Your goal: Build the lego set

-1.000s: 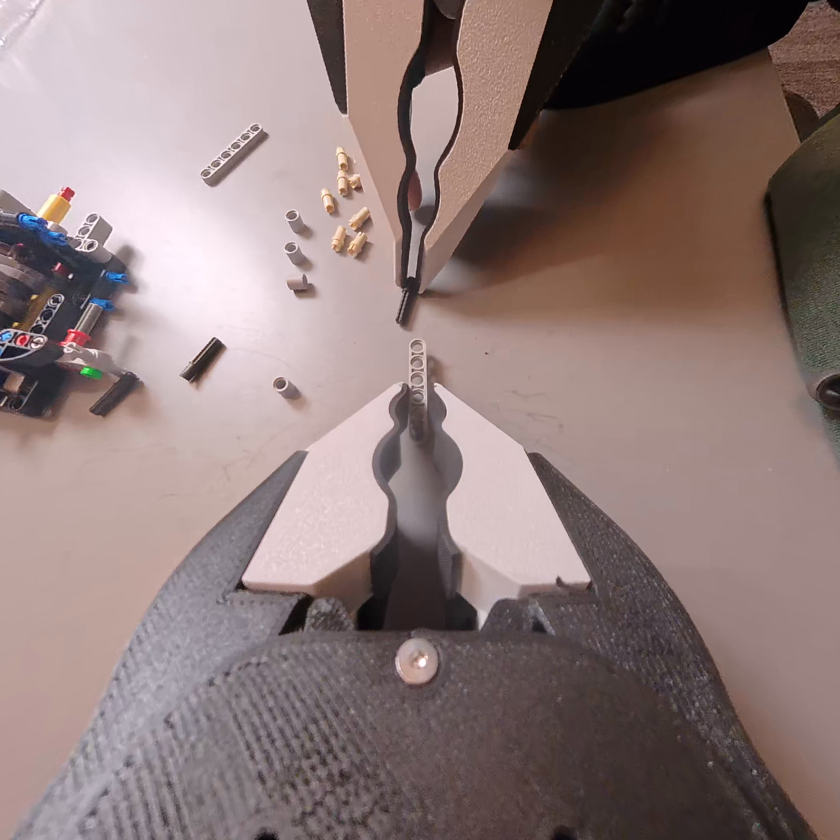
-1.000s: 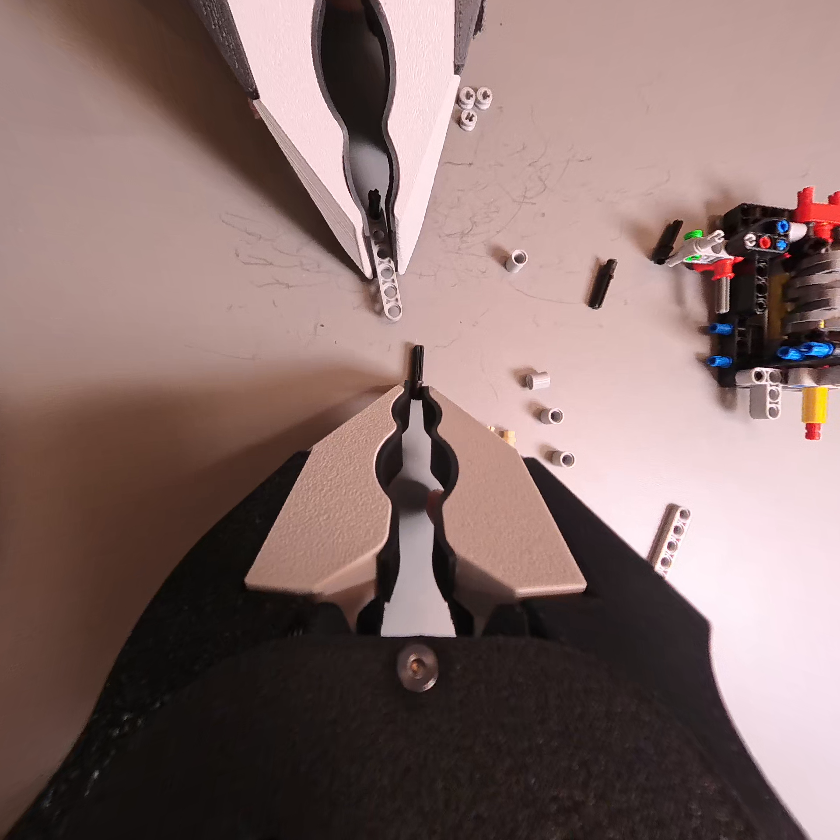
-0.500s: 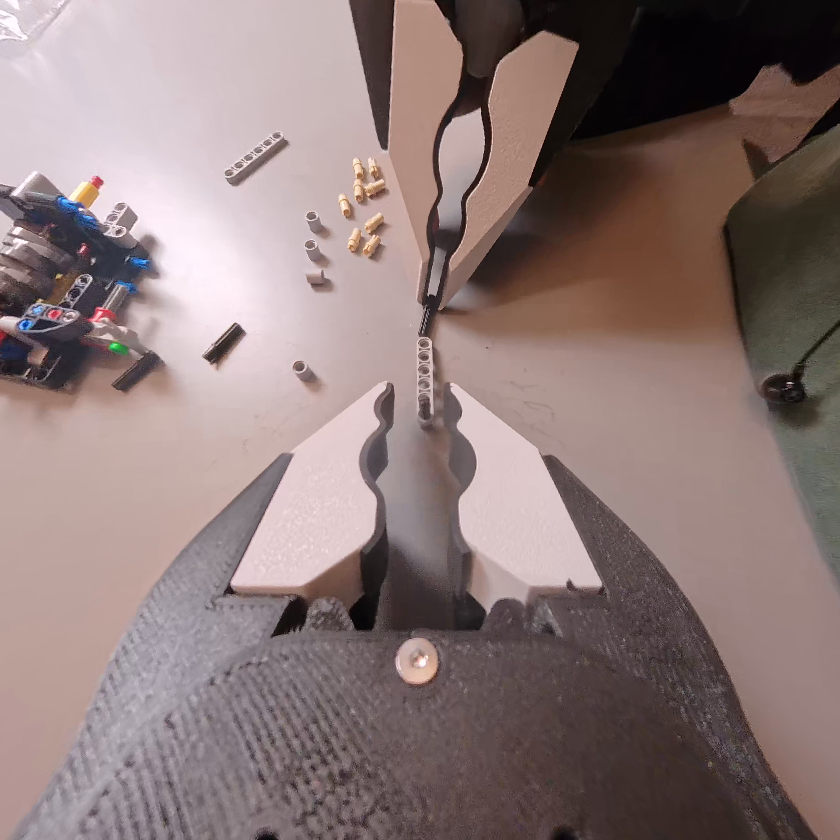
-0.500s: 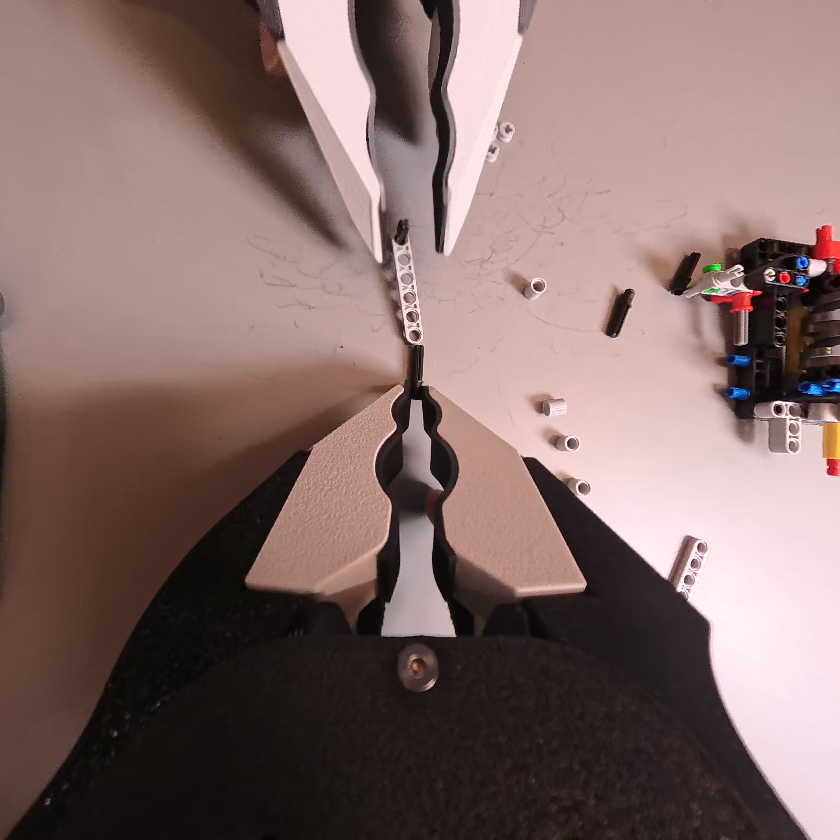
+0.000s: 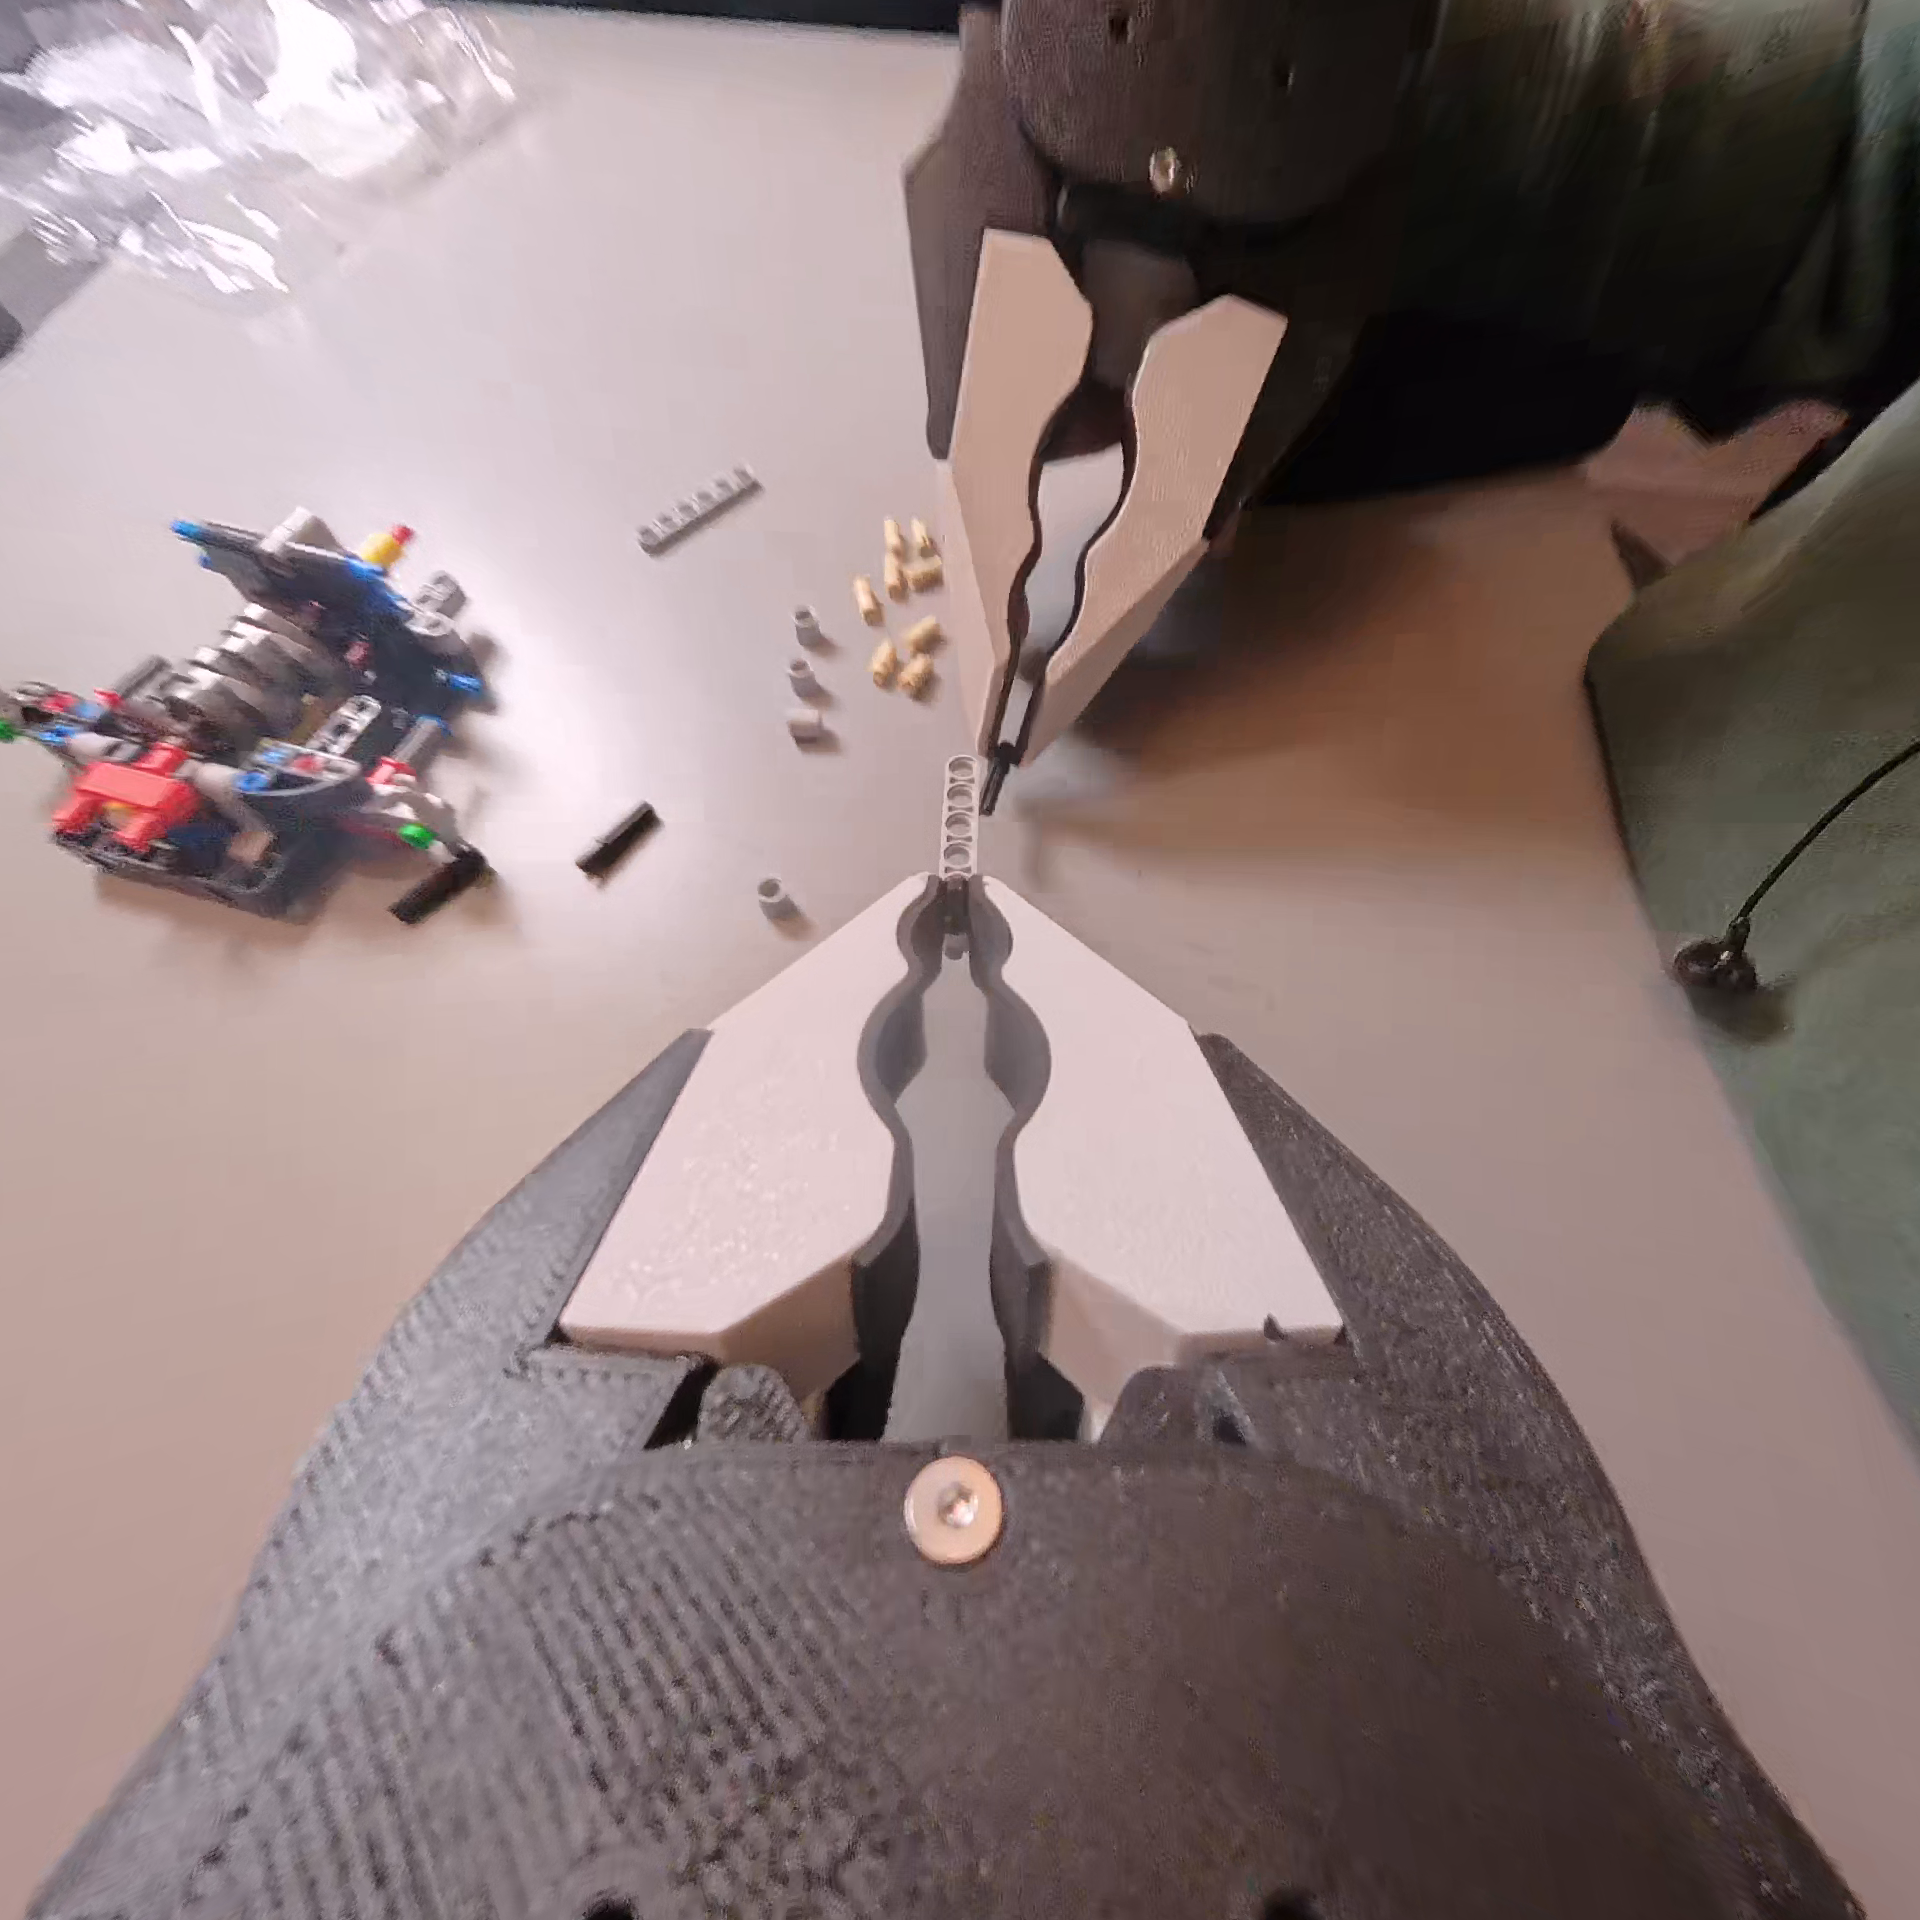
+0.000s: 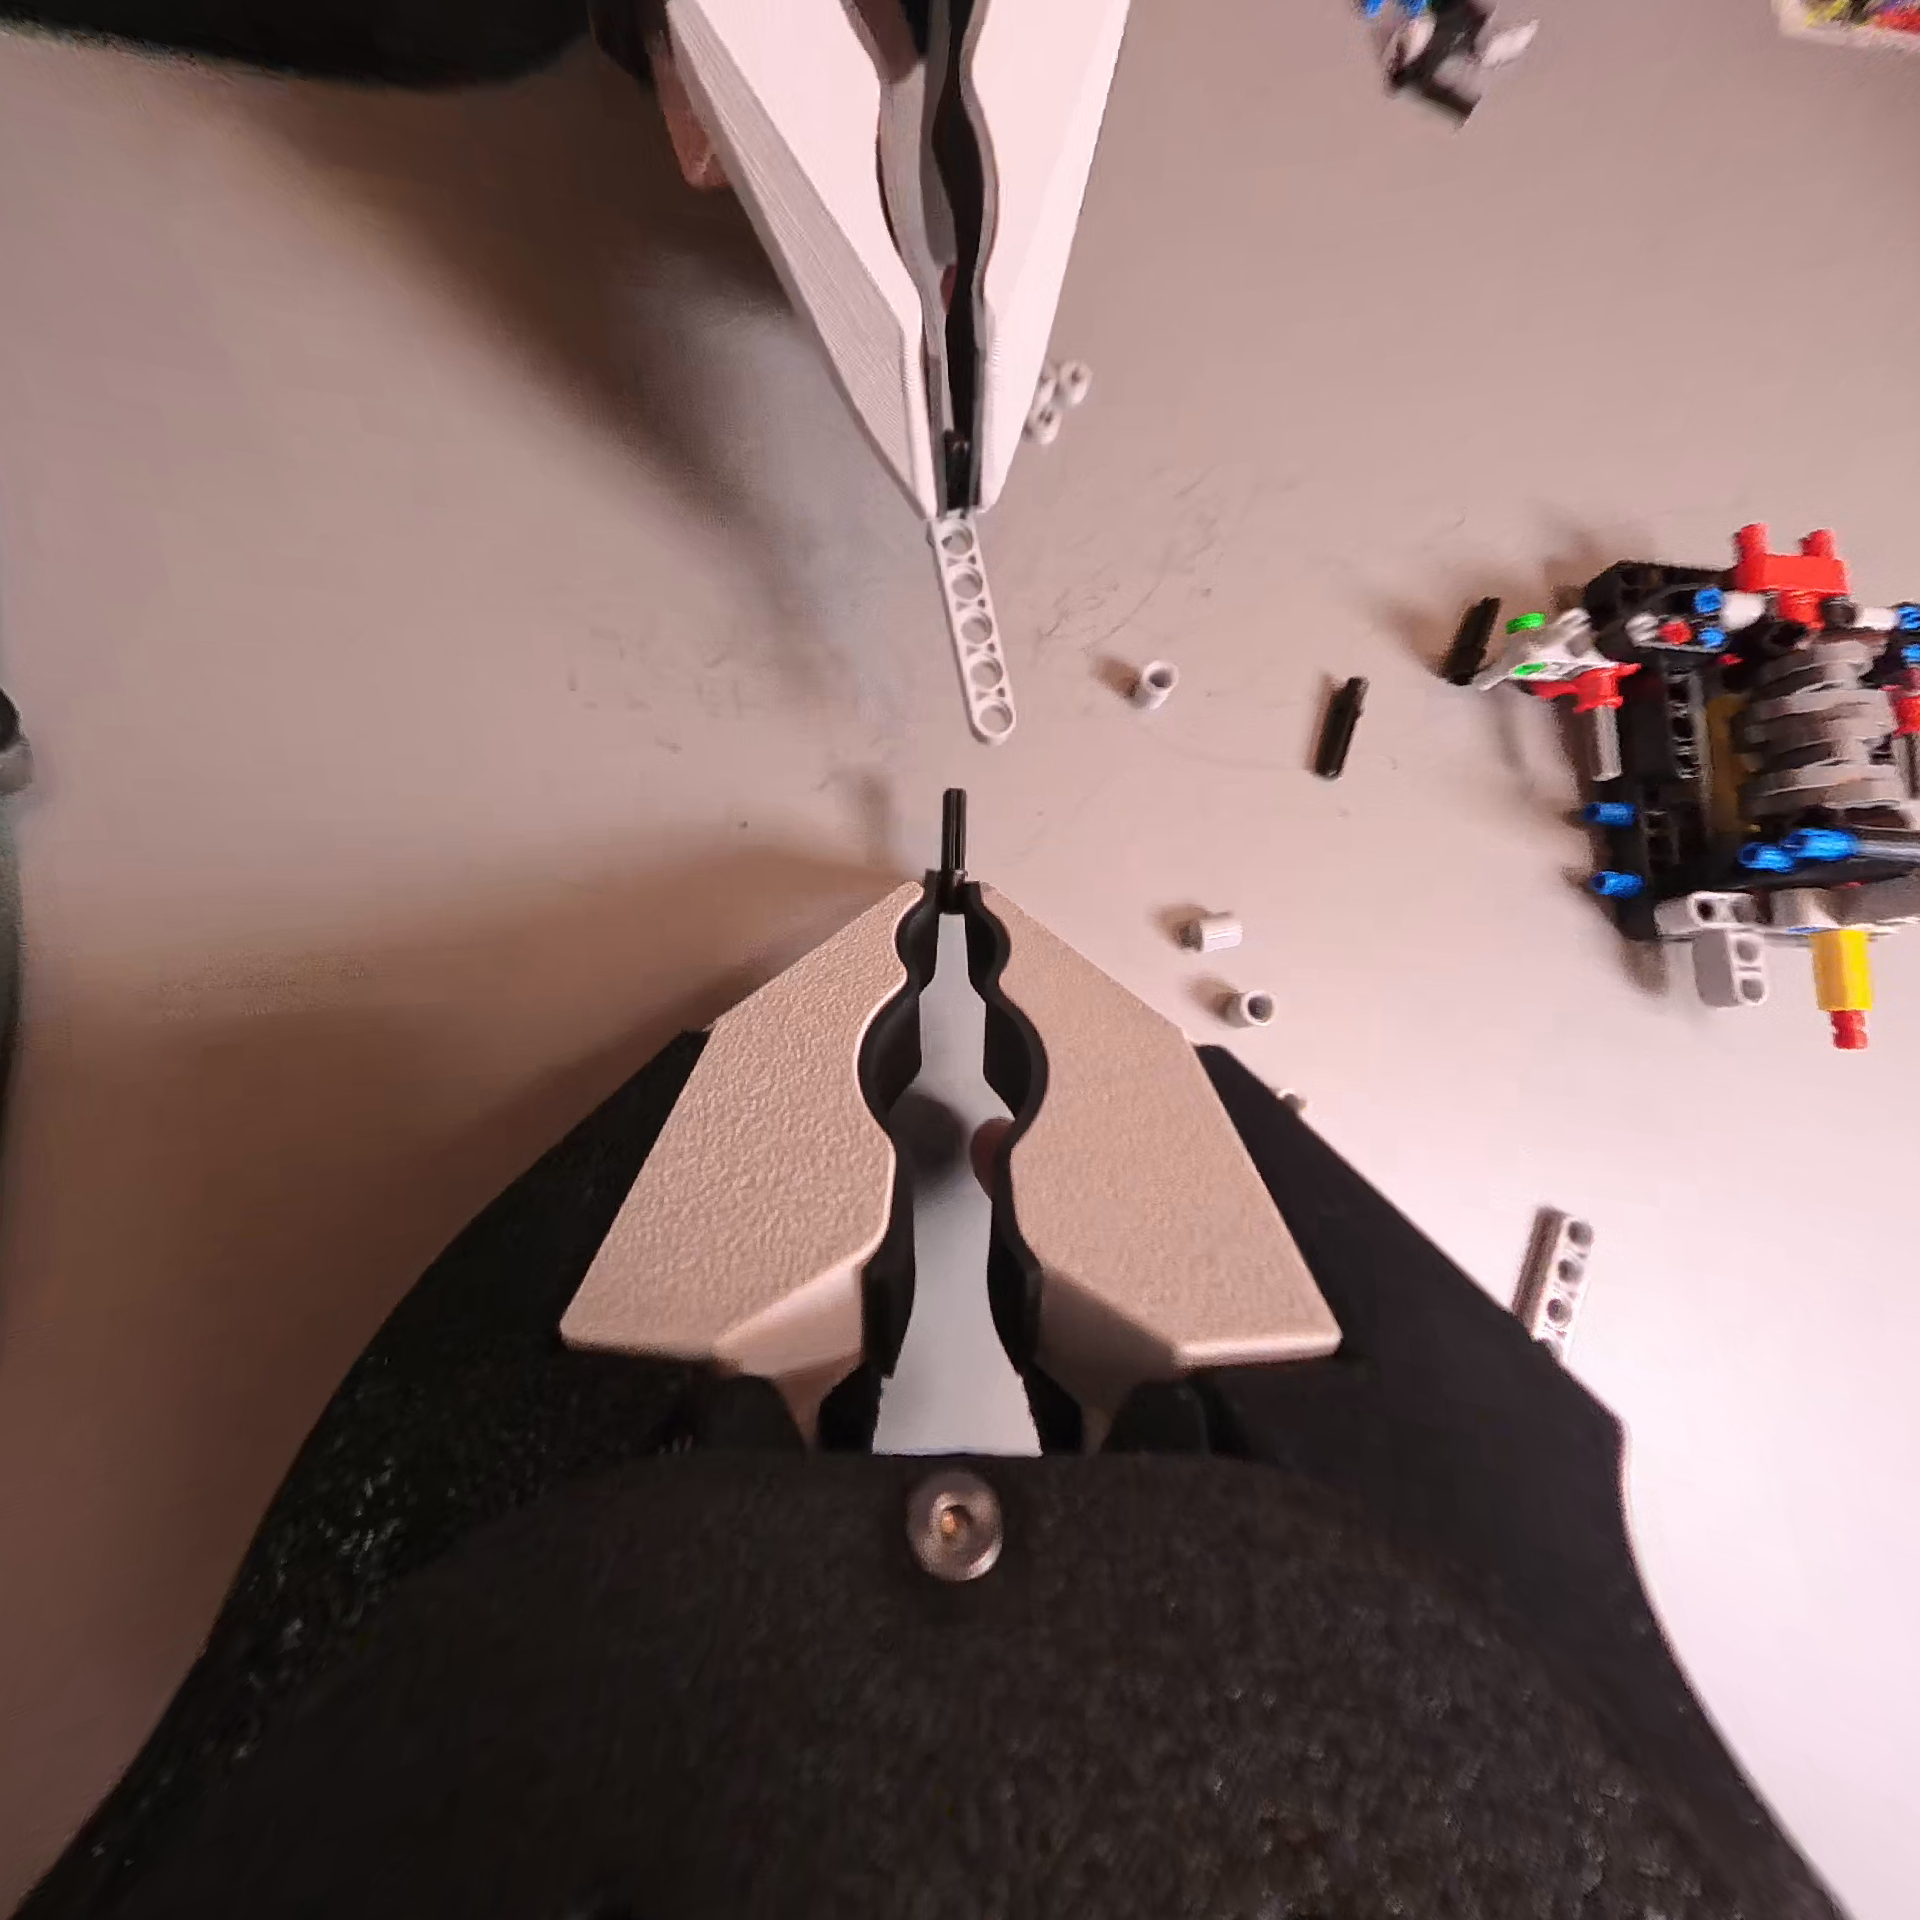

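My left gripper (image 5: 951, 896) is shut on one end of a thin grey beam with holes (image 5: 958, 821), which sticks out forward. My right gripper (image 6: 951, 896) is shut on a short black pin (image 6: 952, 847) that points at the beam (image 6: 975, 634). The two grippers face each other tip to tip. In the left wrist view the pin (image 5: 992, 784) sits just beside the beam's far end. In the right wrist view a small gap shows between them. The part-built black, grey, red and blue model (image 5: 260, 727) stands off to the side, as the right wrist view also shows (image 6: 1745, 748).
Loose parts lie on the beige table (image 5: 416, 1143): tan pins (image 5: 899, 623), grey bushes (image 5: 805, 675), a second grey beam (image 5: 696, 509) and black pins (image 5: 618, 836). A clear plastic bag (image 5: 208, 135) lies at the far left. A green cloth (image 5: 1766, 779) lies at the right. My right fingertips sit around 6 cm from my left ones.
Half a second ago my left gripper was open around the beam; it is now shut on it again. The pin tip, then at the beam's end, now stands a little apart.
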`<action>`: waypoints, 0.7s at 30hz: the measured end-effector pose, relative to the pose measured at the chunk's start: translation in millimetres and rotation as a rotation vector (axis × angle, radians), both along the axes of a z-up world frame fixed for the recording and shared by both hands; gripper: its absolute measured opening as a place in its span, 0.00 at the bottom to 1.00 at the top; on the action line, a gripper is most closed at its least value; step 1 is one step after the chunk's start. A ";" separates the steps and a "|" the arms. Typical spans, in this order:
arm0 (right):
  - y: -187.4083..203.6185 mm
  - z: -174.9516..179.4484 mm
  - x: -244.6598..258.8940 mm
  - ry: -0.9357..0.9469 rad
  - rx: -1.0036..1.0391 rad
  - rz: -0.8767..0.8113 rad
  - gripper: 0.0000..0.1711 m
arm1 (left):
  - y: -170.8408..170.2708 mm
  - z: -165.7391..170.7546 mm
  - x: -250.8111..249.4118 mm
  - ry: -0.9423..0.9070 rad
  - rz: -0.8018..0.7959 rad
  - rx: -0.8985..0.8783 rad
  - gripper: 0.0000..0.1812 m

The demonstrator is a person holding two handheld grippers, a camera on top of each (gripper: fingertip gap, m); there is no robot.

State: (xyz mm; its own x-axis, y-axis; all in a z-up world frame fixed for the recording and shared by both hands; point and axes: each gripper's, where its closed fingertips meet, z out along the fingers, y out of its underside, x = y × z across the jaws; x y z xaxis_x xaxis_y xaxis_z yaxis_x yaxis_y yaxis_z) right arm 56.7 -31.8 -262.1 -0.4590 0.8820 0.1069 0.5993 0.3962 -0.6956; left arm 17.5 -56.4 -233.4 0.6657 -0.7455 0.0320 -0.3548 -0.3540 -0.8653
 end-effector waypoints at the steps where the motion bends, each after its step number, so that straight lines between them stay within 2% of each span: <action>1: 1.9 6.6 -2.8 0.046 -0.020 -0.010 0.01 | 1.4 6.7 -2.2 -0.037 0.009 0.016 0.01; 6: 9.0 51.7 -15.3 0.302 -0.178 -0.053 0.01 | 5.7 44.3 -8.4 -0.242 0.048 0.090 0.01; 10: 1.3 84.7 -20.0 0.506 -0.325 -0.032 0.01 | 4.7 61.7 -9.8 -0.344 0.055 0.112 0.01; 21: -7.2 102.3 -25.6 0.643 -0.455 -0.039 0.01 | 0.9 78.2 -14.9 -0.455 0.050 0.099 0.01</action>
